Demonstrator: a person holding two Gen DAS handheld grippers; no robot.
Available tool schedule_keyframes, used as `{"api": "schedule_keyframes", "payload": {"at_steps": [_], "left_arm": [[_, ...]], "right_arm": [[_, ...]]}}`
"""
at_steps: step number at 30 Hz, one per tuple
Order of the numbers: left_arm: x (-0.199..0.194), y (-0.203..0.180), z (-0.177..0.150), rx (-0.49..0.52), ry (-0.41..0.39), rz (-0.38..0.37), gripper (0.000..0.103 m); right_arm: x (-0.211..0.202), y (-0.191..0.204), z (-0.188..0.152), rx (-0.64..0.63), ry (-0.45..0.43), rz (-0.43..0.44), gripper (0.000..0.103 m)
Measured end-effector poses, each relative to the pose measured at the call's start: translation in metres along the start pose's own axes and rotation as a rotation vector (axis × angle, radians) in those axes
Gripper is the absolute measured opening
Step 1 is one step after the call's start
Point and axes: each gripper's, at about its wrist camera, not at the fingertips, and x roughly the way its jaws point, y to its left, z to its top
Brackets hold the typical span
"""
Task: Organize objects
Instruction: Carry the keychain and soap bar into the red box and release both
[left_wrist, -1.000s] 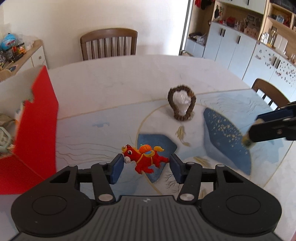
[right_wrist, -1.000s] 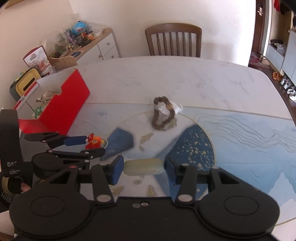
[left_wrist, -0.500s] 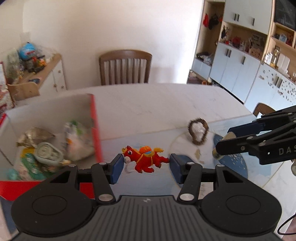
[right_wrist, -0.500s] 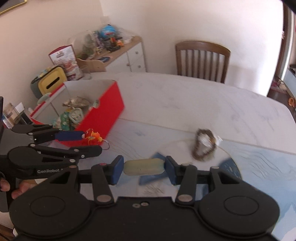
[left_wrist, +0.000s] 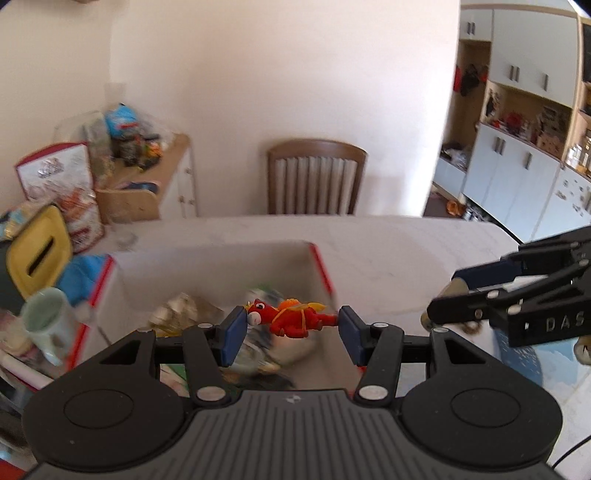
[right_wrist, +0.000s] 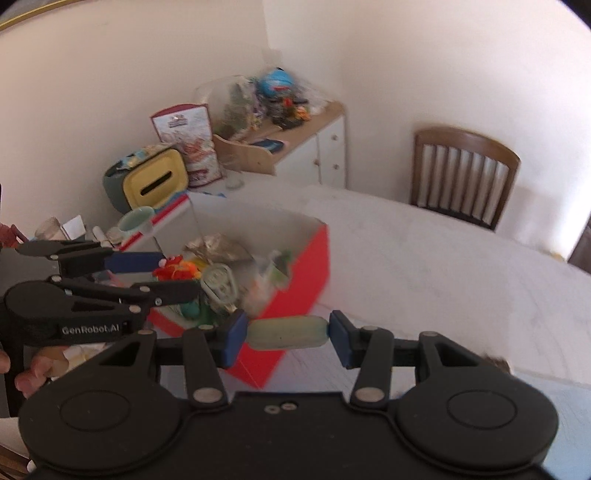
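My left gripper (left_wrist: 289, 322) is shut on a small red and orange horse toy (left_wrist: 286, 317), held in the air over the open red box (left_wrist: 321, 266). From the right wrist view the same toy (right_wrist: 177, 268) hangs above the box's contents, in the left gripper (right_wrist: 166, 275). A pale green oblong bar (right_wrist: 287, 332) sits clamped end to end in my right gripper (right_wrist: 288, 334), in front of the red box's (right_wrist: 306, 269) near corner. The right gripper's fingers (left_wrist: 480, 291) show at the right of the left wrist view, beyond the box.
The box holds several wrapped and plastic items (right_wrist: 221, 280). A pale mug (left_wrist: 46, 321), a yellow-lidded container (left_wrist: 37, 254) and clutter crowd the table's left end. A wooden chair (left_wrist: 316, 177) stands at the far side. A cluttered side cabinet (right_wrist: 295, 144) stands against the wall.
Both grippers have swung left and risen from the blue patterned mat towards the red box, each still holding its object. The left one now hangs over the box.
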Motion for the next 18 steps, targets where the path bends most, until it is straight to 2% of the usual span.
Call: {"api": "schedule_keyframes", "payload": {"at_steps": [8,13,18], "left_arm": [[0.019,0.048,0.008,-0.033,0.006,0.061,0.054],[0.047,0.07,-0.006,-0.049,0.056,0.121,0.054],[0.076,0.088,-0.022,-0.074,0.126,0.148,0.054]], "right_arm": [[0.049,0.036,0.024,-0.067,0.019,0.025,0.047],[0.087,0.05,0.021,-0.092,0.069,0.013,0.047],[0.12,0.055,0.015,-0.079,0.133,0.015,0.047]]}}
